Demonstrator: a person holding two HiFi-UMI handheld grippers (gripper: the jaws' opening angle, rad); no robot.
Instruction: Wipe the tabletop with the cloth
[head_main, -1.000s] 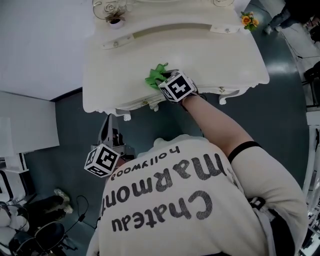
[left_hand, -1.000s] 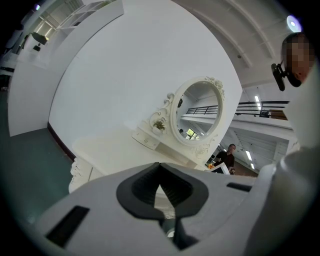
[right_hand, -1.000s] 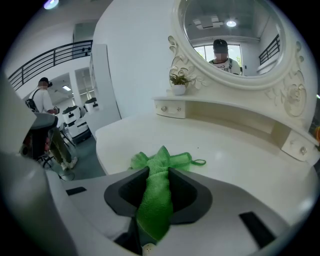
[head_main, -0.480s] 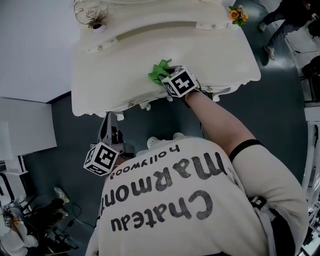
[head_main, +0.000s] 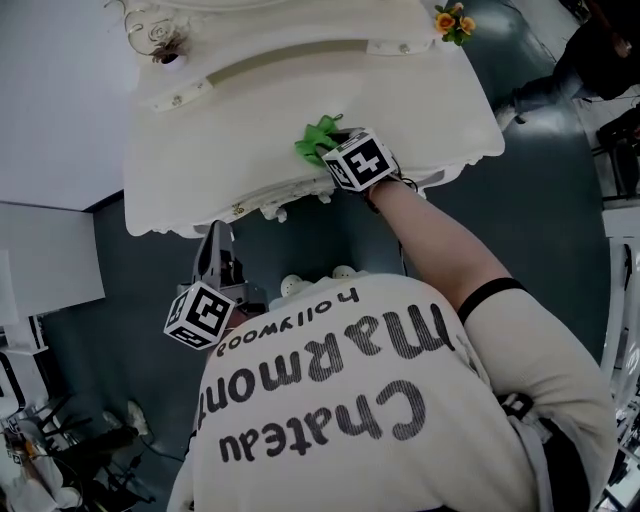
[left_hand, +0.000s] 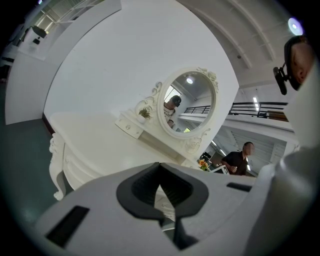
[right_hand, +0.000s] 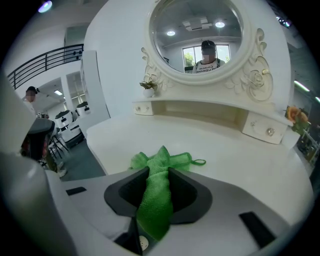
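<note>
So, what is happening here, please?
A person holds a claw in each hand and is wiping a white dressing table. The right claw is shut on a green cloth, which lies on the tabletop near its front edge. The left claw is shut and empty, held low in front of the table and not touching it.

This looks like a furniture set staged inside a large studio or lab hall. A cream-white carved dressing table (head_main: 215, 130) with an oval scroll-framed mirror (right_hand: 197, 35) stands against a bare white partition wall (left_hand: 110, 65) on a dark grey-green floor (head_main: 545, 200). At eight o'clock in the head view lie black cables and stands (head_main: 70, 445). At ten o'clock in the right gripper view runs a black mezzanine railing (right_hand: 47, 60).
</note>
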